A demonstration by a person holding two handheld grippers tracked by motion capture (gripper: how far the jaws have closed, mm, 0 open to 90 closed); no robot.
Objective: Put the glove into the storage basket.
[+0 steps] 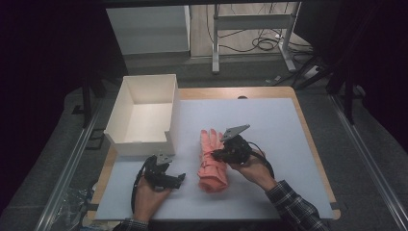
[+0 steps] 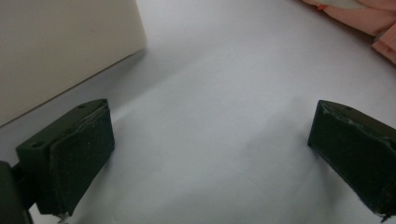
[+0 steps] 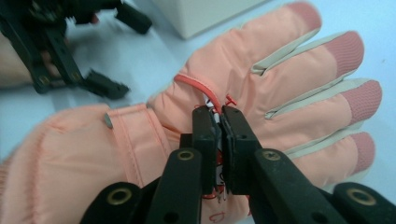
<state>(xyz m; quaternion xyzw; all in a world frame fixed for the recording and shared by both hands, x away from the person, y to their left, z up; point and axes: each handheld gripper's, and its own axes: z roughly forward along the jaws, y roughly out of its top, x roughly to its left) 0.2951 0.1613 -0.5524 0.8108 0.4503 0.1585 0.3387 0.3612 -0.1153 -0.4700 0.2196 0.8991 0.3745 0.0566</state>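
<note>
While my right gripper (image 3: 218, 122) presses its black jaws together on a small white tag tied by a red cord (image 3: 196, 84) at the back of the glove (image 1: 212, 161), my left gripper (image 2: 210, 154) hangs just above the sheet with its blocky, matte jaws spread wide and nothing between them. I see the glove lying flat on the pale, smooth table cover (image 1: 269, 125), fingers pointing away from me: salmon-pink, padded, slightly glossy fabric with cream piping between the fingers, ribbed darker fingertips and a strap across the wrist. To its left stands an open white box (image 1: 142, 113), square-cornered and smooth-walled, near my left gripper.
</note>
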